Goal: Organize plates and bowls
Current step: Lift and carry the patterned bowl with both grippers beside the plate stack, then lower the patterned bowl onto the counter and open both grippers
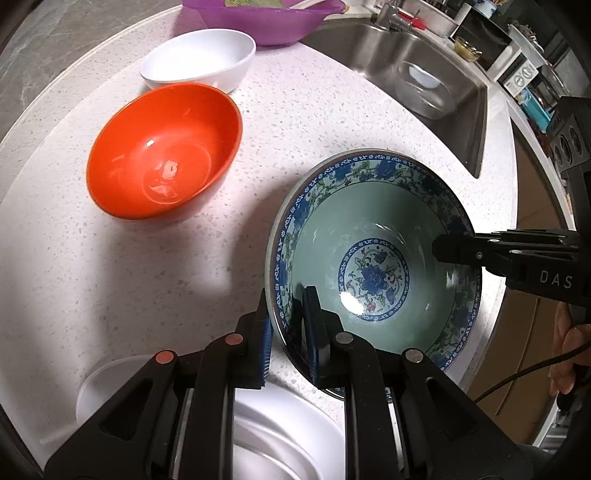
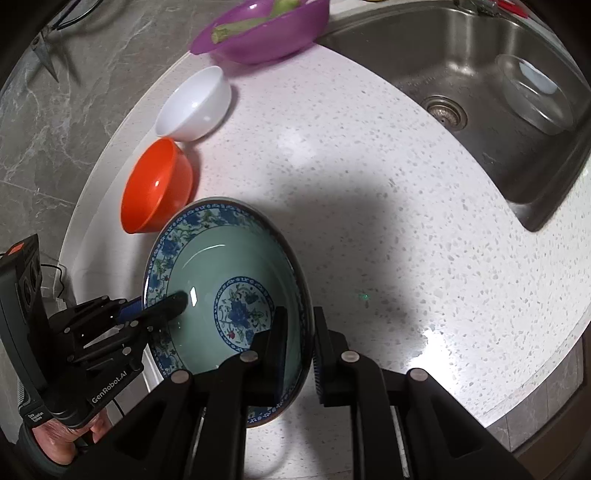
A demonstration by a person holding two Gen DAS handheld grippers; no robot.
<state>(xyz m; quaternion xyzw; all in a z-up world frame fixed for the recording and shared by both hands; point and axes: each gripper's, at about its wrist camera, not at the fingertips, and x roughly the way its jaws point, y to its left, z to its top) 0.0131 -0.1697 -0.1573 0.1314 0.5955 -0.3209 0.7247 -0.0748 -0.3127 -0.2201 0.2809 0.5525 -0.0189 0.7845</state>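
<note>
White speckled stone forms the bench [image 1: 332,122], with a stainless steel sink [image 2: 491,92] set into it. A wide porcelain bowl, celadon green inside with a blue floral rim band [image 1: 373,258], sits near the bench's front edge. The left claw [image 1: 288,332] is closed on one side of its rim, one pad inside and one outside; the right claw [image 2: 299,354] is clamped the same way on the opposite side. Beside this bowl stands a glossy orange bowl [image 1: 162,151], beyond that a plain white bowl [image 1: 199,59], then a translucent purple bowl [image 2: 266,33]. Only the left wrist view shows a white plate [image 1: 280,435] under the left claw, close to the floral bowl. Only the right wrist view shows the sink's drain [image 2: 445,110] and green vegetable pieces [image 2: 243,26] in the purple bowl. A clear glass bowl [image 2: 535,92] sits in the sink.
</note>
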